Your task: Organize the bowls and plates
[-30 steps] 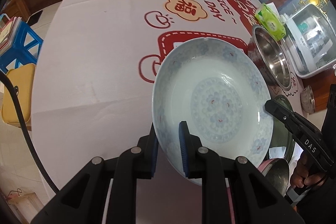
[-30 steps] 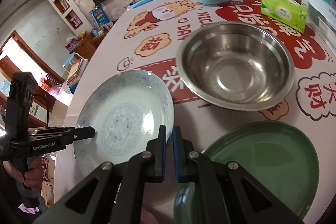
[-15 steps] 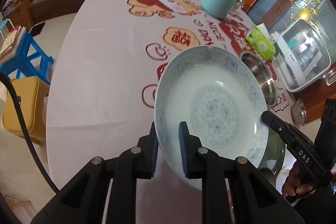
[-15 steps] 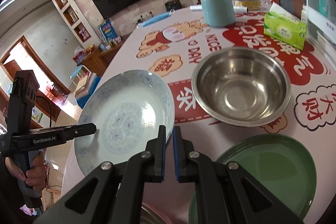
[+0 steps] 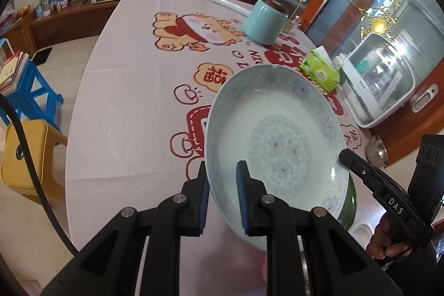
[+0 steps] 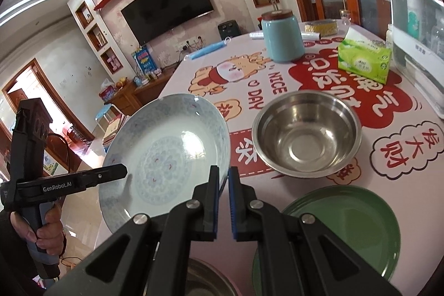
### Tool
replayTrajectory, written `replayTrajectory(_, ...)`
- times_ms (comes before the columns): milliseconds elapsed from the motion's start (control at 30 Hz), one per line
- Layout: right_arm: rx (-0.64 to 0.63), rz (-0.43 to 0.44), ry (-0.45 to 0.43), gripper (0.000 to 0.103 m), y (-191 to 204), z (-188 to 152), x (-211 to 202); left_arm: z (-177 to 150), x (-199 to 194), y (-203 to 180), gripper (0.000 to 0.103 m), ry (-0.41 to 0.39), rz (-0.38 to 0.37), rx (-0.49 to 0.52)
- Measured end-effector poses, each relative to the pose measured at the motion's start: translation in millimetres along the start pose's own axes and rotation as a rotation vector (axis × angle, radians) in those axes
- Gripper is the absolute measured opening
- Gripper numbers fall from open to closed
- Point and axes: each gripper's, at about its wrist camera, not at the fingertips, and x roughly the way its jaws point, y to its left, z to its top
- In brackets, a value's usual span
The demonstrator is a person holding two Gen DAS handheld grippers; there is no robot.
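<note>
You are looking at "DAS" in white letters on the right gripper (image 5: 395, 205) as the left wrist view shows it. From the right wrist view, "GenRobot.AI" is showing on the arm of the left gripper (image 6: 59, 186). The tablecloth (image 6: 277, 90) on the desk is carrying "NICE DAY" in dark letters beside large Chinese characters in red and white patches. The small print on the green tissue pack (image 6: 363, 63) is staying too small to read.

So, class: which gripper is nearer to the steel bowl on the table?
Right. The right gripper, clamped on the patterned plate's rim, sits just beside the steel bowl. The left gripper grips the plate's opposite rim, farther away.
</note>
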Motion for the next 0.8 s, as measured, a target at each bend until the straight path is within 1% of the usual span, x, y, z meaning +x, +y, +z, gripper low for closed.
replayTrajectory(200, -0.01, -0.01, -0.046, 0.006, 4, 0, -27, -6, -24, -16, 0.017, -0.034, -0.029, 0.035)
replayTrajectory(400, -0.011, -0.024, -0.094, 0.006, 10, -3, -61, -17, -48, -31, 0.017, -0.049, -0.061, 0.058)
replayTrajectory(800, -0.009, -0.098, -0.188, 0.006, 17, -26, -134, -45, -88, -70, 0.017, -0.077, -0.141, 0.149)
